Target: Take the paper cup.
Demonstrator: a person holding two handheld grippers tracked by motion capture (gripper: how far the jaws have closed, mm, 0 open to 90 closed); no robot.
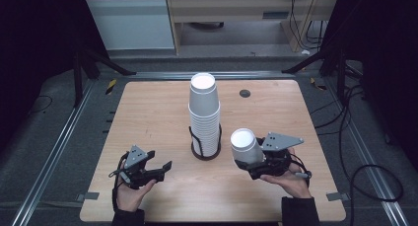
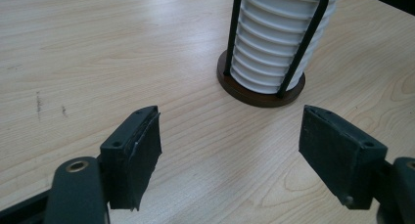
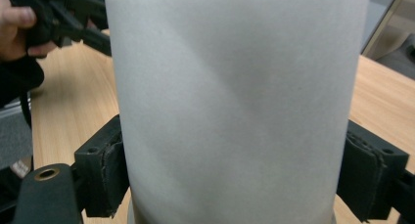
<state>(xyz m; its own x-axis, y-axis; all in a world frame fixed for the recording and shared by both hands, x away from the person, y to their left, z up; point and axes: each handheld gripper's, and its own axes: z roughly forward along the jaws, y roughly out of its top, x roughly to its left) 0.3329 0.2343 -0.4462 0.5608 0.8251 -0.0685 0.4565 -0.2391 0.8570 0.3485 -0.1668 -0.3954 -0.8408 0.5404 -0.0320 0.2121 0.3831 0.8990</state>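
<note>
A wooden desk (image 1: 148,112) is seen from above, with a tall stack of white cups (image 1: 203,112) standing upside down in a dark wire holder (image 1: 205,149) near the desk's centre. In the left gripper view, the stack's ribbed rims (image 2: 274,43) are enclosed by two black wire uprights rising from a round brown base (image 2: 259,94).

The left tool (image 1: 160,168) is held near the front-left part of the desk, low over the surface. Its jaws are spread wide, with nothing between them; bare desk is seen in the gap (image 2: 230,150).

The right tool (image 1: 246,163) is held toward the front-right part of the desk, just right of the holder. A single white cup (image 1: 245,144) is gripped between its jaws, tilted, its closed end turned up and toward the stack. In the right gripper view, the cup's wall (image 3: 235,106) is pressed by a pad on either side. A dark round grommet (image 1: 245,93) is set in the desk near the far edge.
</note>
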